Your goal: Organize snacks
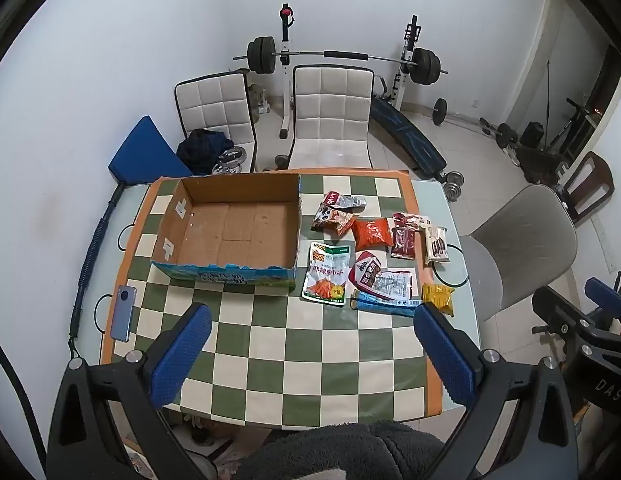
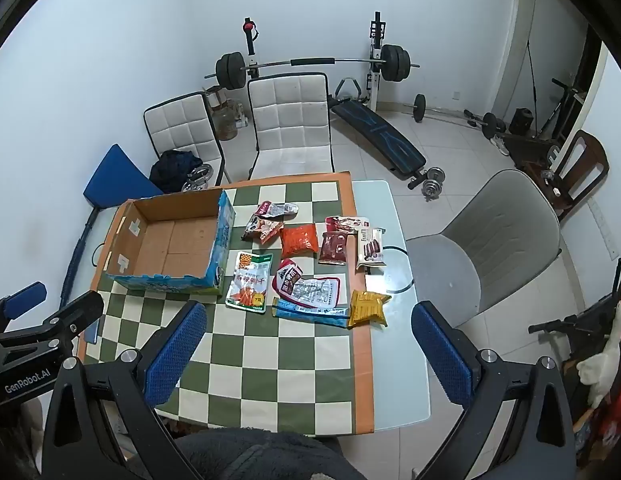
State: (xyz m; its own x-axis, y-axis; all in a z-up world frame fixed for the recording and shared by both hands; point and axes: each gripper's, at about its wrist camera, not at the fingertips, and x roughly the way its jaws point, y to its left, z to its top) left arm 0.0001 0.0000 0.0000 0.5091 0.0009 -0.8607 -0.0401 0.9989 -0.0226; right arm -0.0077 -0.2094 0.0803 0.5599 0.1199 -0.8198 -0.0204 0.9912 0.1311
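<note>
Assorted foil and plastic snack packets [image 1: 374, 254] lie scattered on the green-and-cream checkered tablecloth [image 1: 294, 344], at about one o'clock from the left gripper [image 1: 312, 354]. The open, empty cardboard box [image 1: 234, 228] sits just beside them at nine o'clock. Both the left gripper and the right gripper [image 2: 308, 354] hover above the table with jaws spread wide, holding nothing.

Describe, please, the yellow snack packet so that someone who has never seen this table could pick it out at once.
Start at the open cardboard box on the checkered tablecloth; the snacks lie in a loose group to its right. The yellow packet is at the near right corner of that group, at the cloth's orange border, touching the end of a long blue packet. It is the only yellow wrapper there.
</note>
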